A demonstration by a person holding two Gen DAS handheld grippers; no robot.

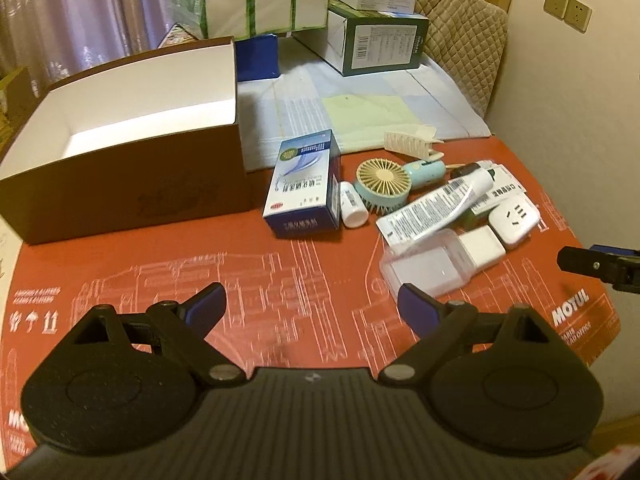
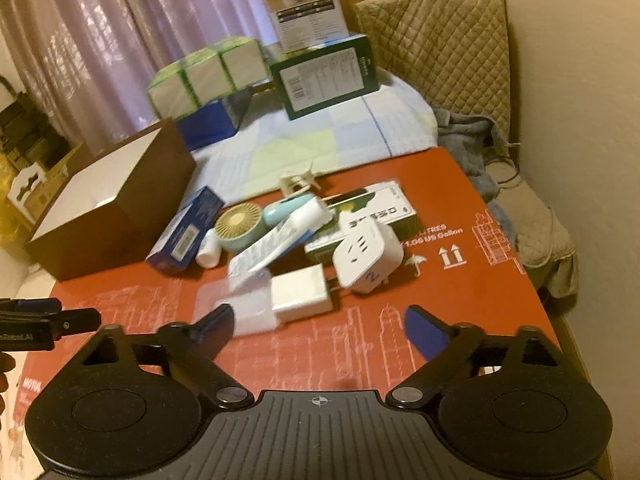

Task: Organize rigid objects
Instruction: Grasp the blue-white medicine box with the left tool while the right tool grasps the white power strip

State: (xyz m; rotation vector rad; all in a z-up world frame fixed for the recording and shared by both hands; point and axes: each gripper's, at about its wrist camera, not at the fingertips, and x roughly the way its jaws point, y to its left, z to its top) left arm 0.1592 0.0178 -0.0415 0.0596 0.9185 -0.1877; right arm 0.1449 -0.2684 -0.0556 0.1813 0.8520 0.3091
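My right tool [image 2: 318,330] hangs open and empty just short of the white charger block [image 2: 301,293], my likely first pick. My left tool [image 1: 312,306] is also open, holding nothing, over bare red mat. The next move calls for closing squarely on the block's flat sides. A clear plastic case [image 2: 236,306] touches it, and the toothpaste tube [image 2: 280,236] overlaps the pile behind. The open brown box [image 1: 132,168] waits at the bench's left edge, apparently empty.

One brown box [image 1: 132,184], one fan [image 1: 380,188], one tube [image 1: 432,210], two white plugs [image 1: 516,220].
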